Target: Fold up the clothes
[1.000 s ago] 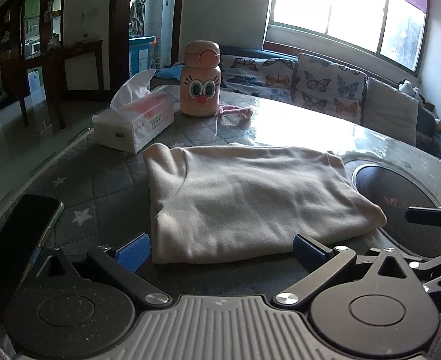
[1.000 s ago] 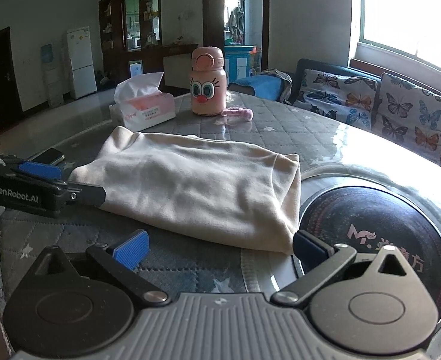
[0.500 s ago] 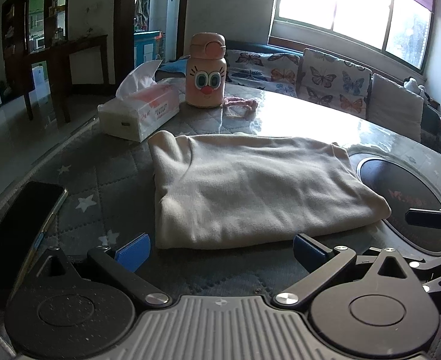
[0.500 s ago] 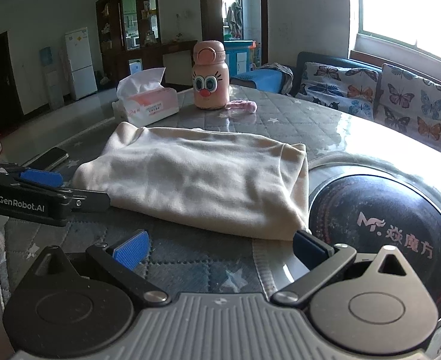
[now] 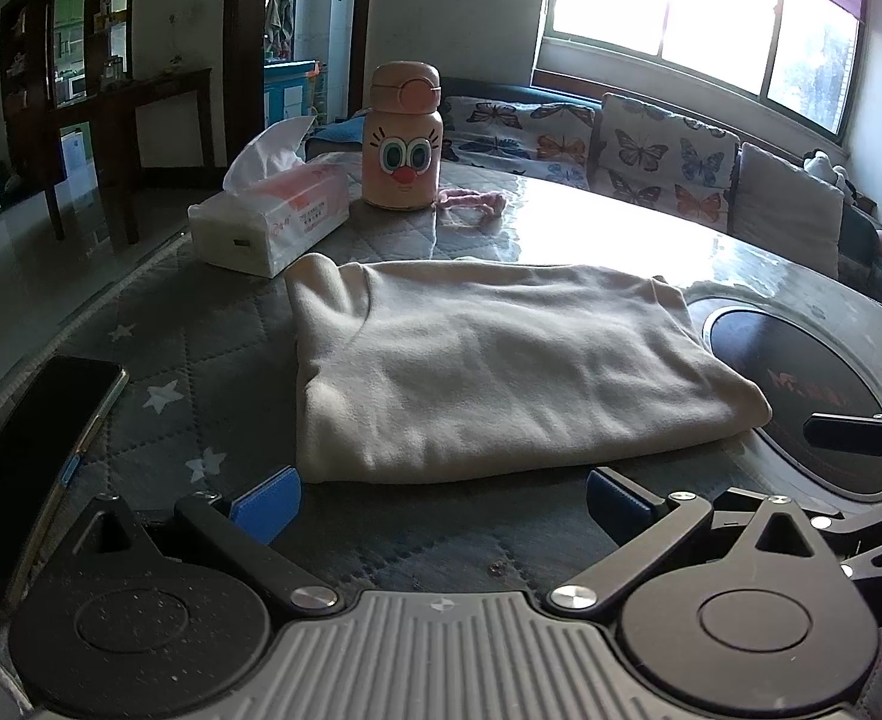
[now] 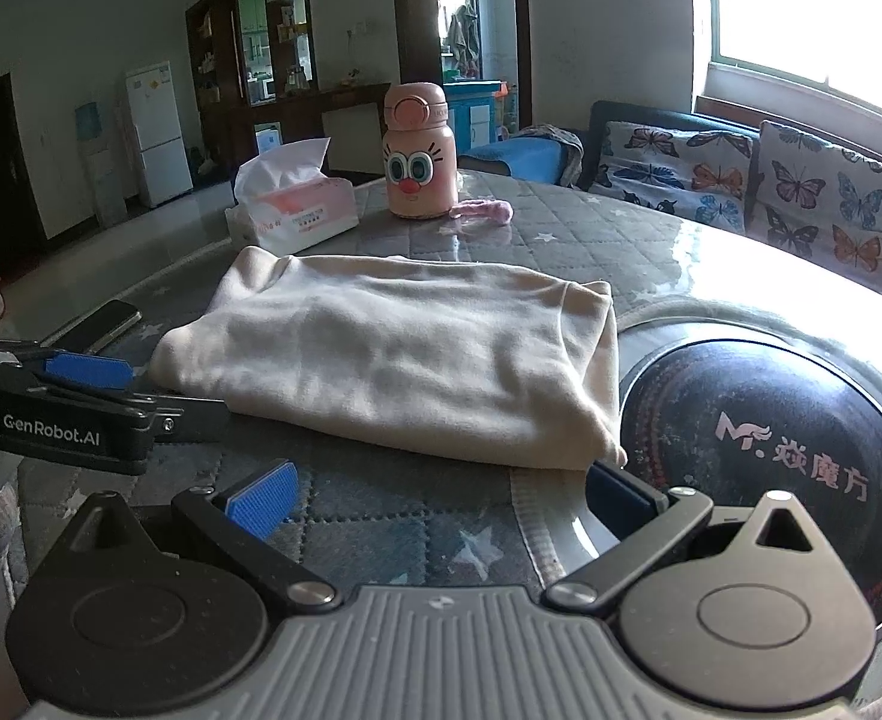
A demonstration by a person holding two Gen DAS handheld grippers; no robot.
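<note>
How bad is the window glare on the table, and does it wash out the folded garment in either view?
Left wrist: window blown out, glare streaks the table behind the cream garment, which stays readable. Right wrist: window overexposed, garment clear; fisheye bends the edges.

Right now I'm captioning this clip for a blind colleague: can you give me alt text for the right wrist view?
A folded cream garment lies on a grey star-quilted table, just beyond the open right gripper. The left gripper reaches in from the left; behind sit a tissue box and a pink cartoon-face bottle, with a dark round hob at right.
</note>
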